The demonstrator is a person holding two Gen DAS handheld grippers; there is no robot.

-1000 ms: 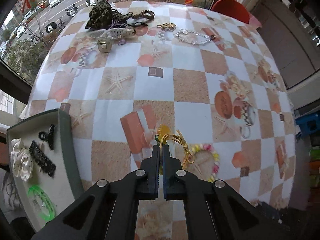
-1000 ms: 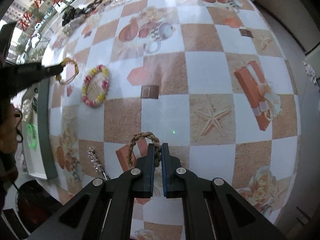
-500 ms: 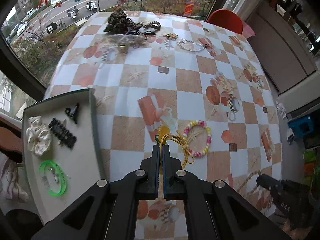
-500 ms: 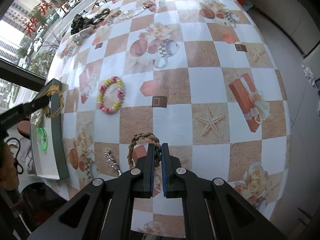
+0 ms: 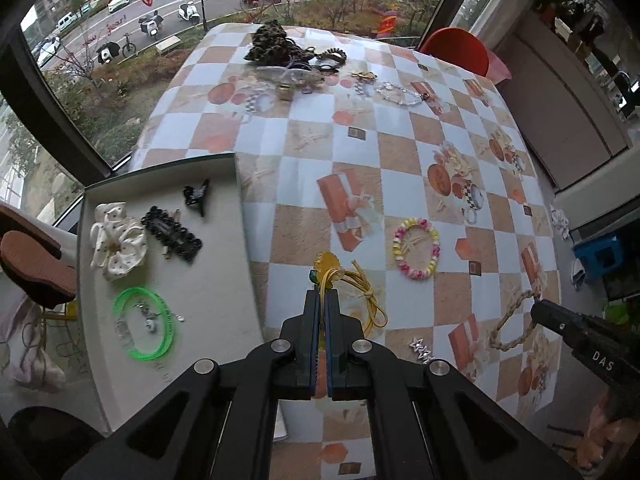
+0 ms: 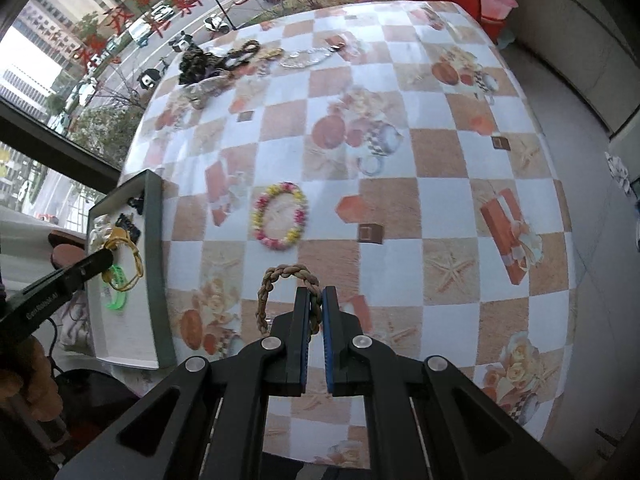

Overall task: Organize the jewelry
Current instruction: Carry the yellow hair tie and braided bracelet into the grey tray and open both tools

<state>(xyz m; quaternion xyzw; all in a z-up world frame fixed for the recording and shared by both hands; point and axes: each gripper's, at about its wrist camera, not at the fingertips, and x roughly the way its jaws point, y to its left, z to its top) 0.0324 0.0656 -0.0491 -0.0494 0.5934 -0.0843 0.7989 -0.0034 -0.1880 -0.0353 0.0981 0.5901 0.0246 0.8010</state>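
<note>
My left gripper [image 5: 323,300] is shut on a yellow cord bracelet [image 5: 362,286] with a yellow charm, held in the air near the right wall of the grey tray [image 5: 240,216]. In the right wrist view the left gripper [image 6: 105,258] hangs the yellow bracelet [image 6: 132,258] over the tray [image 6: 154,240]. My right gripper [image 6: 316,300] is shut on a braided brown rope bracelet [image 6: 276,280], lifted above the table; it also shows in the left wrist view [image 5: 510,326]. A pastel bead bracelet [image 5: 416,248] lies on the checked tablecloth.
The tray holds a white scrunchie [image 5: 116,246], black hair clips [image 5: 172,234] and a green bangle [image 5: 144,328]. A small silver clip [image 5: 422,350] lies near the table's front. A pile of hair ties and a clear bracelet [image 5: 400,94] sit at the far edge. An orange chair [image 5: 456,52] stands behind.
Both grippers have risen and pulled back from the table. My left gripper carried the yellow bracelet leftward to the tray. My right gripper keeps hold of the rope bracelet.
</note>
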